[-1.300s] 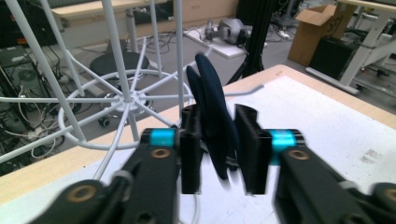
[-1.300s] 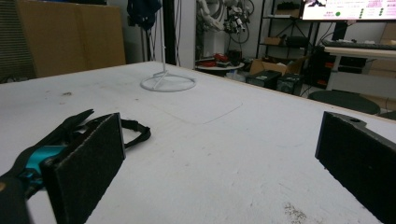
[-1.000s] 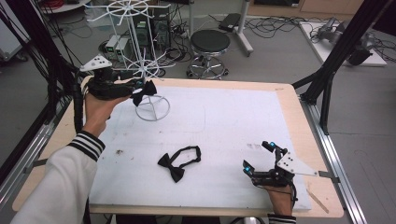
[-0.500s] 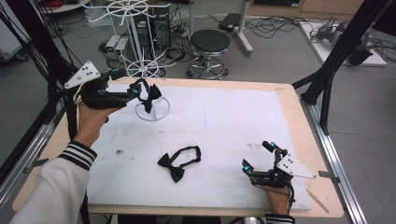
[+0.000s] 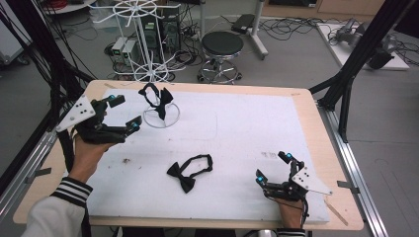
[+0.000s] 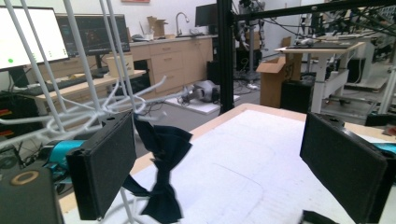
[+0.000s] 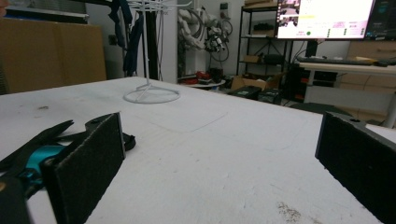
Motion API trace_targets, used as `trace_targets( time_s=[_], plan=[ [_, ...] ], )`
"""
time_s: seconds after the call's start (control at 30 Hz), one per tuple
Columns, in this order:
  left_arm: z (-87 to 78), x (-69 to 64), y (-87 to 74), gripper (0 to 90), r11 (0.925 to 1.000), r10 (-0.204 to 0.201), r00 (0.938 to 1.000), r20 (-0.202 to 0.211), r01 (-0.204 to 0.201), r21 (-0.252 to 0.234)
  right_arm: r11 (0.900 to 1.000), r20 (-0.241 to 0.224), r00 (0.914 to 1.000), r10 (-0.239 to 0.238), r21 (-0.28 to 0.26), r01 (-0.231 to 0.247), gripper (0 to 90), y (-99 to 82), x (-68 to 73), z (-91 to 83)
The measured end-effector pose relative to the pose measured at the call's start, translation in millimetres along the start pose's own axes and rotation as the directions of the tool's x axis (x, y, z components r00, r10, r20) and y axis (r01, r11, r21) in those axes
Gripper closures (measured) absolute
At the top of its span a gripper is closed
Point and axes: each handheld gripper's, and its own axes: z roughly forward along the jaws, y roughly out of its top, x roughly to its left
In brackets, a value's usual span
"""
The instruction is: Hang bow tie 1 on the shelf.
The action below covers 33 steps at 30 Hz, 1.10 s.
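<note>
— High view: where is the hanging bow tie [image 5: 159, 101] seen?
— On the white wire stand [image 5: 160, 117]; the left gripper [image 5: 124, 114] is released just beside that stand — jaws just opened, nothing between them.

Round black stool [image 5: 222, 45] beyond the table's far edge; computer towers [image 5: 124, 49] on the floor

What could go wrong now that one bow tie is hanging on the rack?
The hung bow tie hangs close to the open left gripper, which could snag it. The white wire rack looks light and might tip if bumped. The second bow tie lies flat, so the open right gripper may miss it.
</note>
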Motion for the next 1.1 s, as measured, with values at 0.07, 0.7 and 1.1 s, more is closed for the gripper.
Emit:
trace_targets(
  time_s=[0.07,0.7,1.1],
  plan=[
    [-4.1,-2.9,-6.0,11.3,1.0000,-0.003,1.0000,0.007,0.003,-0.002,1.0000,0.000,1.0000,-0.005,-0.003,0.005,0.7,-0.1,0.6,-0.6],
    [-33.9,-18.2,-63.1,11.3,0.9993,-0.013,0.9990,0.042,0.015,-0.036,0.9998,0.015,0.9999,-0.001,-0.018,0.001,0.6,-1.2,0.5,-2.0],
    [-42.6,-12.3,-83.2,11.3,0.9980,-0.046,0.9982,0.040,0.047,-0.041,0.9998,0.016,0.9999,-0.004,-0.018,0.004,0.7,-1.3,1.5,-2.3]
  ],
)
